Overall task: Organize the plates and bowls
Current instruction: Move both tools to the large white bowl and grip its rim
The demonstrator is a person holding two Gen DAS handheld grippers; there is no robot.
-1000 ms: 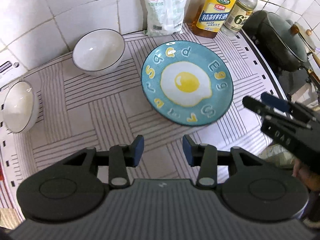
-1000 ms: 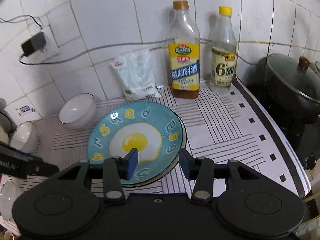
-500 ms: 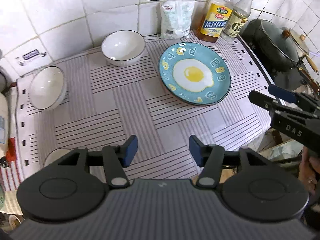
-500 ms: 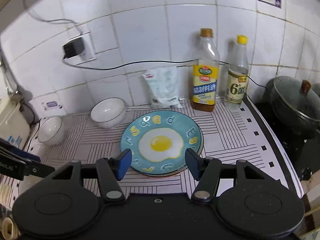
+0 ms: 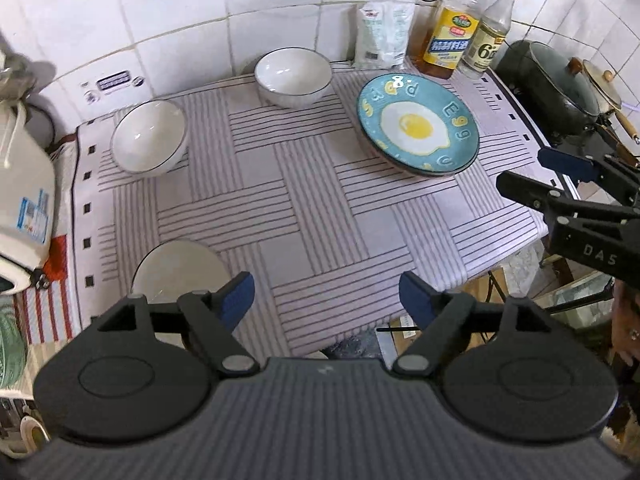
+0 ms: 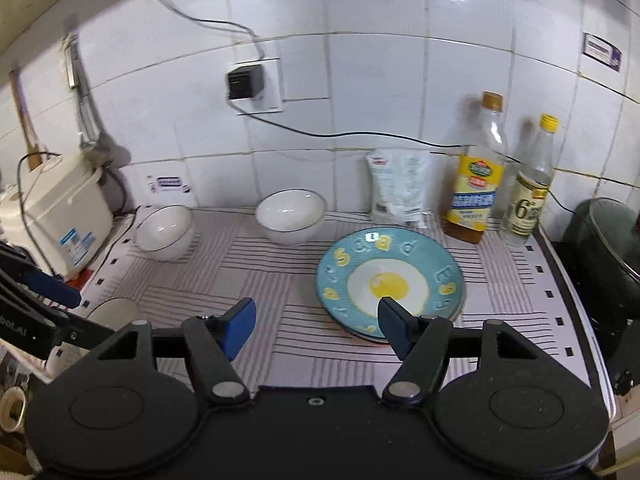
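Stock: I am holding both hand-held grippers, left [image 5: 326,299] and right [image 6: 314,320], now pulled back, jaws apart and empty. Egg plate [image 5: 418,125] stacked far right; three bowls (unsorted) [image 5: 293,72] awaiting collection.

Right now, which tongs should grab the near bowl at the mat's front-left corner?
Left. The left tongs are open with the near bowl just beside their left finger; the right tongs sit near the egg plate.

tabletop [image 5: 312,216] under striped cloth | blue egg-print plate [image 5: 418,124] right, atop at least one other plate | three white bowls [image 5: 293,72] [image 5: 149,134] [image 5: 180,270] back, left, near-left | white packet [image 5: 383,36], two bottles [image 5: 452,36] [image 5: 486,46] along back wall
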